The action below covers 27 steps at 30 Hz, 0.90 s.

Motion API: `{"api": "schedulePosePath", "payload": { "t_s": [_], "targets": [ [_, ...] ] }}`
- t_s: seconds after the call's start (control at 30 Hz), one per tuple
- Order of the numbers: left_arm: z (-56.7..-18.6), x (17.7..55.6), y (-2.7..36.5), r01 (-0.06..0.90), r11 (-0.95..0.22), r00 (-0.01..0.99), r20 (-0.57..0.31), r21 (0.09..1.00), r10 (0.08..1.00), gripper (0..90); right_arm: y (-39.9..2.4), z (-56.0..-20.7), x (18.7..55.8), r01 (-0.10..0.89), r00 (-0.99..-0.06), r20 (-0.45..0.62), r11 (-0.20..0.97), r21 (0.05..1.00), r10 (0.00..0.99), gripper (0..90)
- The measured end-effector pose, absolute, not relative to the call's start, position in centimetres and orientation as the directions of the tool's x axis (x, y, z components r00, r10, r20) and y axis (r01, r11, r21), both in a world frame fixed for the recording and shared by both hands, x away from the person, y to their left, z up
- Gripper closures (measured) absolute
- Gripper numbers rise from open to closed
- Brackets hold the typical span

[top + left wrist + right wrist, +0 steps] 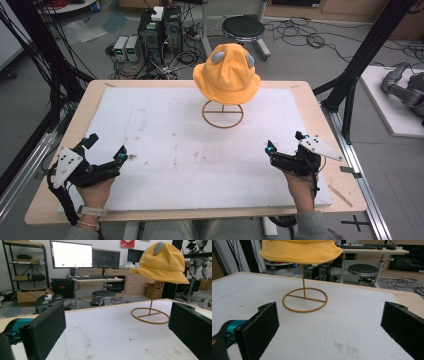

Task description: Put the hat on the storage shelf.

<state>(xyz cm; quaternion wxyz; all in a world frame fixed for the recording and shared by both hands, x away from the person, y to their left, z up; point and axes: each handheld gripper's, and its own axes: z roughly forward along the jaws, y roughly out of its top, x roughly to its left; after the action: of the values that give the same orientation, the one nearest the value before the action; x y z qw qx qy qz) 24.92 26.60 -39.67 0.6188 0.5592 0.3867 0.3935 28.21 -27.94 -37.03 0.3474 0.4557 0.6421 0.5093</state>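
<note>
A yellow bucket hat (226, 75) with two grey ear patches sits on a thin gold wire stand (223, 114) at the far middle of the white mat (175, 155). My left gripper (106, 146) rests near the front left of the mat, open and holding nothing. My right gripper (285, 141) rests near the front right, also open and holding nothing. In the left gripper view, the hat (160, 262) and stand (150, 315) lie ahead to the right of the gripper (117, 332). In the right gripper view, the hat's brim (299, 248) and the stand's ring (305, 300) lie ahead to the left of the gripper (331, 327).
The mat lies on a wooden table (325, 125) with black frame posts (367, 55) at both sides. Beyond the far edge stand a round stool (242, 27), computer towers (160, 30) and loose cables. Desks with monitors (72, 253) stand farther back.
</note>
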Motion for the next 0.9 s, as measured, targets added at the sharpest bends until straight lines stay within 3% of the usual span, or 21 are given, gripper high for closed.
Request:
{"api": "schedulePosePath", "payload": {
  "t_s": [0.9],
  "targets": [
    [-39.8,24.97,26.84,-0.04,0.068,0.384,-0.047,0.997,0.922,1.7,-27.92,-37.1,28.3,0.231,-0.339,0.014,0.069,0.971,0.941,1.2]
  ]
}}
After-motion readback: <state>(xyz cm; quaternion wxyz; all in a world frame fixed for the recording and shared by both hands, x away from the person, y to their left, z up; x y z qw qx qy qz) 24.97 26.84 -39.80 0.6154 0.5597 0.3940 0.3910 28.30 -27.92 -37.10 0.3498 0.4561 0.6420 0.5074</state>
